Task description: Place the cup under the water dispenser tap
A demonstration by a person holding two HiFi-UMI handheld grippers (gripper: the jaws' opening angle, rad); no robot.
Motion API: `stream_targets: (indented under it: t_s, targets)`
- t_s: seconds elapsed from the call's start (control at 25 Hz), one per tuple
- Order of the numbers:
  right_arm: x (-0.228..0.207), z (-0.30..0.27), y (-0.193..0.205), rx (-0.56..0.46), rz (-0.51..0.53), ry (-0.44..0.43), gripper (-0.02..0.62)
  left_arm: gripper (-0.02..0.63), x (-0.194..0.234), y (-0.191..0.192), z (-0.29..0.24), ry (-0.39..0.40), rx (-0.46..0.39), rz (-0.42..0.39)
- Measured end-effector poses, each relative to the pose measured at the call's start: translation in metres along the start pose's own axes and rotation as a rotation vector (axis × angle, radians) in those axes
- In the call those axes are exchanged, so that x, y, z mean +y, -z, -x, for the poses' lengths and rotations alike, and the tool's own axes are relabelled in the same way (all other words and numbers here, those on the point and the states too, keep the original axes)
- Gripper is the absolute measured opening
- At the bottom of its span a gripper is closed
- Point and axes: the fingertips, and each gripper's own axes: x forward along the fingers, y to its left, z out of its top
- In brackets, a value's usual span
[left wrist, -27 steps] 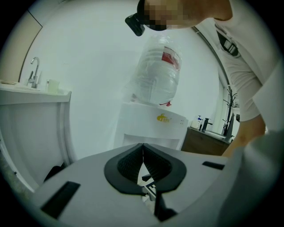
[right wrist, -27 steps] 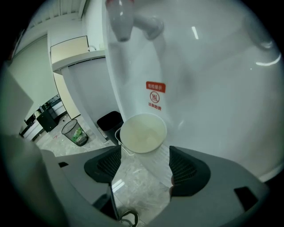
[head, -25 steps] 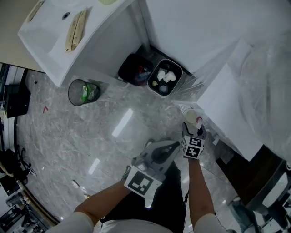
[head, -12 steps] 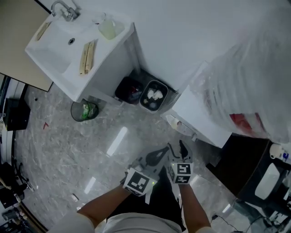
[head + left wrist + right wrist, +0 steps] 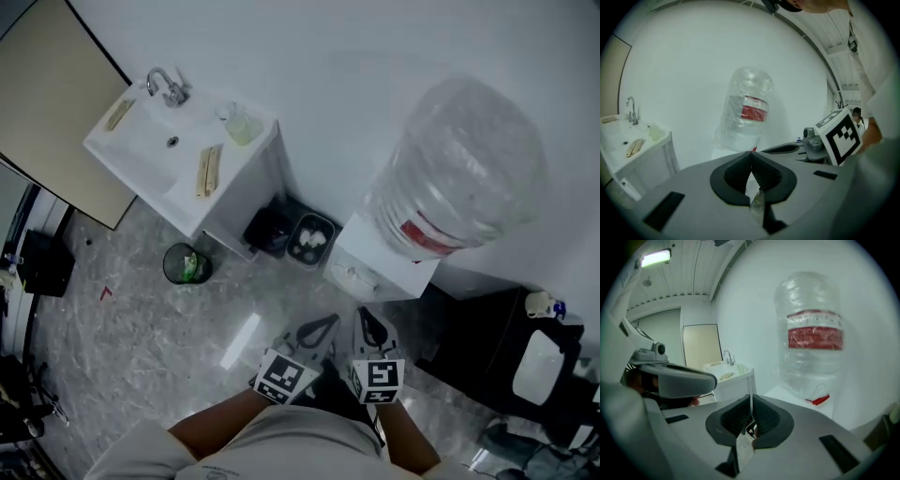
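Observation:
The white water dispenser (image 5: 384,248) carries a big clear bottle (image 5: 459,159) with a red label. A small pale shape, seemingly the cup (image 5: 353,277), sits at its front ledge under the taps, too small to make out well. My left gripper (image 5: 330,321) and right gripper (image 5: 369,315) hover side by side in front of the dispenser, apart from it. The right gripper (image 5: 751,397) is closing, its pads nearly together with nothing between them. The left gripper (image 5: 751,154) has its tips touching, also empty. The bottle (image 5: 813,343) fills the right gripper view, with a red tap (image 5: 818,400) below it.
A white sink unit (image 5: 159,150) stands at the left with a faucet (image 5: 167,86). Two bins (image 5: 309,239) sit between it and the dispenser, and a wire waste basket (image 5: 186,265) stands on the marble floor. A dark cabinet (image 5: 487,347) is to the right.
Both grippers have risen and drawn back from the dispenser's tap area. The right gripper was at the cup a second ago and now stands clear of it with its jaws drawn together.

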Motion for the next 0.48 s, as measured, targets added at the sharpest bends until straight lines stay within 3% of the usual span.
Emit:
stream_targets:
  t_s: [0.48]
  targets:
    - [0.013, 0.042, -0.070, -0.101, 0.059, -0.026, 0.017, 0.006, -0.013, -0.061, 0.007, -0.017, -0.091, -0.037]
